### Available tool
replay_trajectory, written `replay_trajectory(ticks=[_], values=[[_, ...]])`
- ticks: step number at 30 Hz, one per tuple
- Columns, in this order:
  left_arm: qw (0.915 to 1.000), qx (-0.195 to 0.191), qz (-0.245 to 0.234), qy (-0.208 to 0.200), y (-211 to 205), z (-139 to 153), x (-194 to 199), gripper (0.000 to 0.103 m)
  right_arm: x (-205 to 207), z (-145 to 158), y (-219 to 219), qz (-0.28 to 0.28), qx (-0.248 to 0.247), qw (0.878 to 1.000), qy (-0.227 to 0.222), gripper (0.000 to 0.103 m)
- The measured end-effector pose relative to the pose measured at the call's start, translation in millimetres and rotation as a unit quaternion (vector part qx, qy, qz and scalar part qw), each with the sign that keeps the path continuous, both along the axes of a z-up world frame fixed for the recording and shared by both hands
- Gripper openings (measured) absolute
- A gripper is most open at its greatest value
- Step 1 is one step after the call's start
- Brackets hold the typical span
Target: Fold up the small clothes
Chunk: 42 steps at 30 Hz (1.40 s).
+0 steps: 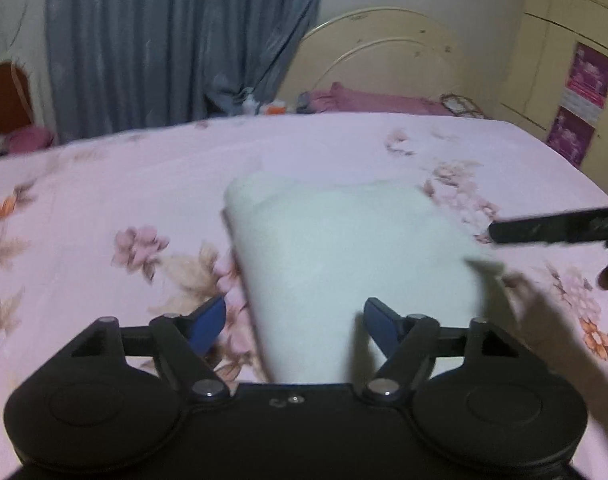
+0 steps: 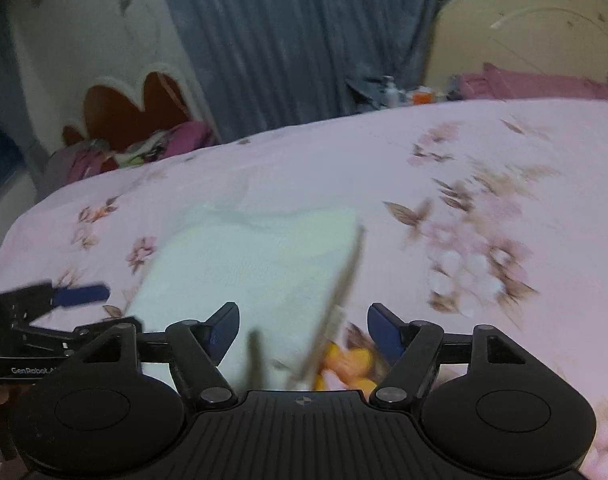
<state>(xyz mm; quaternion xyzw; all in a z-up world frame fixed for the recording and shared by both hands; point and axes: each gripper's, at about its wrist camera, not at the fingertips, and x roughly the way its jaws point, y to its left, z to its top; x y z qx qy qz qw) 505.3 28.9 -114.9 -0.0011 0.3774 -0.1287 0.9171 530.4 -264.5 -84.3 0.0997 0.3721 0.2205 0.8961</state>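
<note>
A small white cloth (image 1: 343,256) lies folded flat on the pink floral bedsheet (image 1: 104,184). My left gripper (image 1: 294,322) is open and empty, its blue fingertips just short of the cloth's near edge. The right gripper's black finger (image 1: 555,226) reaches in from the right, by the cloth's right corner. In the right wrist view the cloth (image 2: 248,264) lies ahead, and my right gripper (image 2: 304,332) is open and empty over its near right edge. The left gripper (image 2: 80,294) shows at the left of the cloth. Both views are motion-blurred.
The bed (image 2: 483,160) fills both views. A cream headboard (image 1: 383,48), pink pillows (image 1: 375,100) and small bottles (image 1: 272,106) are at the far end. A blue curtain (image 1: 164,40) hangs behind. Clothes lie piled (image 2: 144,144) off the bed's left side.
</note>
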Motion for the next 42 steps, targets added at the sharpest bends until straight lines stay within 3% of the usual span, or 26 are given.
replay_trajectory(ticks=[1,2,3,6,9,11,12,13,16,18,21,24,26,29,30,32,33,34,35,36,37,40,42], values=[[0.9999,-0.010,0.007,0.003,2.2,-0.9,3.9,0.069,1.6,4.5,2.6,0.003,0.003,1.000,-0.012,0.065],[0.9997,-0.021,0.013,0.001,4.1,-0.1,8.3,0.068,5.6,9.3,9.1,0.010,0.001,1.000,-0.020,0.051],[0.9994,-0.030,0.018,-0.006,5.3,2.5,16.1,0.066,12.5,14.1,19.2,0.017,-0.001,1.000,-0.026,0.045],[0.9987,-0.040,0.029,-0.016,6.0,11.9,49.7,0.064,43.6,21.4,58.6,0.047,-0.010,0.998,-0.033,0.041],[0.9981,-0.049,0.015,0.034,3.4,-1.1,91.6,0.062,71.3,8.3,93.8,0.076,-0.030,0.996,-0.020,0.039],[0.9979,-0.034,0.026,0.050,5.6,-21.8,111.6,0.075,94.4,-16.3,115.0,0.074,-0.085,0.994,0.007,0.032],[0.9963,-0.055,0.040,0.053,12.3,-28.0,116.8,0.078,102.9,-26.4,117.6,0.062,-0.090,0.994,0.007,0.032],[0.9944,-0.077,0.047,0.055,17.7,-29.6,118.5,0.074,106.8,-27.7,118.5,0.046,-0.096,0.994,0.001,0.032],[0.9966,-0.074,0.028,0.023,16.5,-23.5,112.2,0.059,104.9,-17.1,120.2,0.038,-0.086,0.996,-0.009,0.032],[0.9970,-0.071,0.029,0.010,16.9,-23.6,114.1,0.059,102.0,-14.7,123.1,0.051,-0.080,0.995,-0.021,0.032],[0.9936,-0.094,0.049,0.038,22.2,-32.0,128.1,0.063,117.9,-30.8,125.2,0.034,-0.109,0.993,0.008,0.032],[0.9941,-0.086,0.063,0.023,22.7,-28.7,127.3,0.065,118.4,-25.3,113.5,0.012,-0.116,0.993,0.003,0.032],[0.9939,-0.079,0.059,0.050,22.9,-34.0,125.2,0.066,114.4,-25.9,98.4,0.003,-0.114,0.993,0.005,0.032],[0.9957,-0.055,0.060,0.045,18.1,-21.9,120.0,0.062,111.8,-28.7,83.8,0.001,-0.110,0.994,0.012,0.032],[0.9966,-0.053,0.055,0.031,16.9,-15.8,112.9,0.059,109.4,-24.5,76.7,-0.003,-0.105,0.994,0.014,0.032],[0.9973,-0.055,0.044,0.018,17.7,-8.8,96.4,0.065,101.1,-14.5,58.5,-0.014,-0.079,0.997,0.010,0.032],[0.9971,-0.062,0.037,0.022,18.9,-8.0,90.7,0.076,97.9,-11.9,46.5,-0.020,-0.055,0.998,0.020,0.032],[0.9963,-0.074,0.032,0.029,22.6,-8.4,83.2,0.079,95.9,-11.2,32.9,-0.025,-0.022,0.999,0.037,0.033],[0.9950,-0.086,0.031,0.040,26.2,-9.7,77.4,0.079,92.5,-10.9,18.6,-0.029,0.013,0.998,0.055,0.044],[0.9934,-0.099,0.027,0.050,29.0,-11.1,73.9,0.079,89.2,-12.1,4.9,-0.034,0.045,0.996,0.069,0.066],[0.9916,-0.111,0.023,0.062,32.3,-13.6,69.7,0.078,85.7,-14.2,-8.3,-0.038,0.078,0.993,0.083,0.072],[0.9844,-0.146,0.021,0.096,40.9,-22.3,62.1,0.072,77.3,-24.1,-33.9,-0.027,0.157,0.979,0.131,0.072],[0.9773,-0.174,0.026,0.117,46.3,-28.1,60.1,0.070,72.8,-31.5,-37.7,-0.015,0.181,0.971,0.157,0.072]])
